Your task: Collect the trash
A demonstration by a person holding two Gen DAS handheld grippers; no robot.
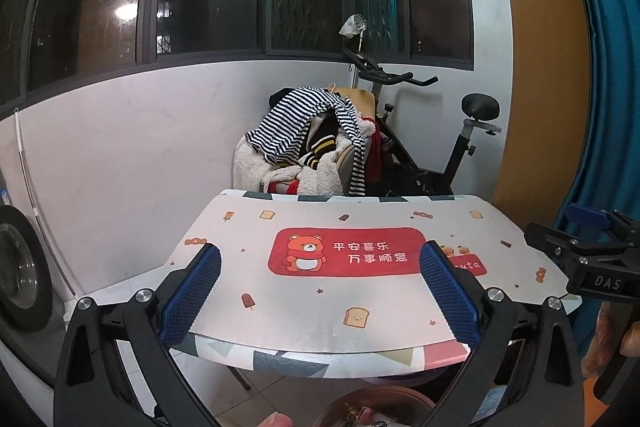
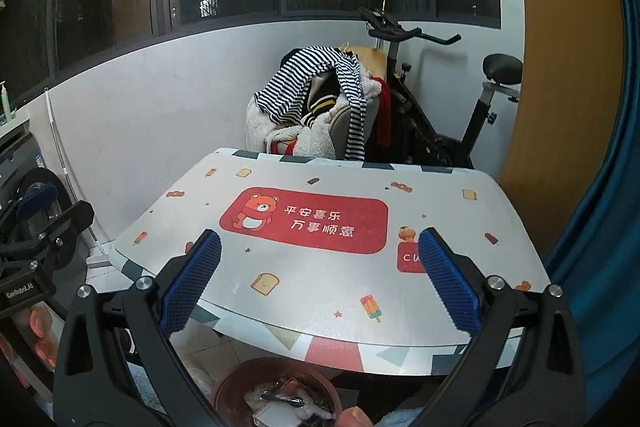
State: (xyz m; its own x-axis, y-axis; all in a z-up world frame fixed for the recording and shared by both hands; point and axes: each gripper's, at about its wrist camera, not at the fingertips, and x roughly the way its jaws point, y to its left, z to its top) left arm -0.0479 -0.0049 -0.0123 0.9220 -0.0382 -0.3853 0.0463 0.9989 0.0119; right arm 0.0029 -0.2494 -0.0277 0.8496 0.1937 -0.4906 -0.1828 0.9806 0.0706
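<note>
A small table (image 1: 328, 315) (image 2: 328, 283) with a white mat printed with a red bear panel stands in front of me; I see no trash on its top. Below its near edge sits a brown round bin (image 2: 276, 383) (image 1: 376, 407) holding wrappers and scraps (image 2: 288, 401). My left gripper (image 1: 320, 291) is open and empty above the table's near edge. My right gripper (image 2: 320, 279) is open and empty above the table's near edge; it also shows at the right of the left wrist view (image 1: 592, 251). The left gripper shows at the left of the right wrist view (image 2: 40, 227).
A chair piled with striped and fleece clothes (image 1: 308, 143) (image 2: 316, 107) stands behind the table, an exercise bike (image 1: 432, 131) (image 2: 440, 99) beside it. A washing machine (image 1: 20, 263) (image 2: 32, 187) is at the left, a blue curtain (image 1: 600, 67) (image 2: 600, 227) at the right.
</note>
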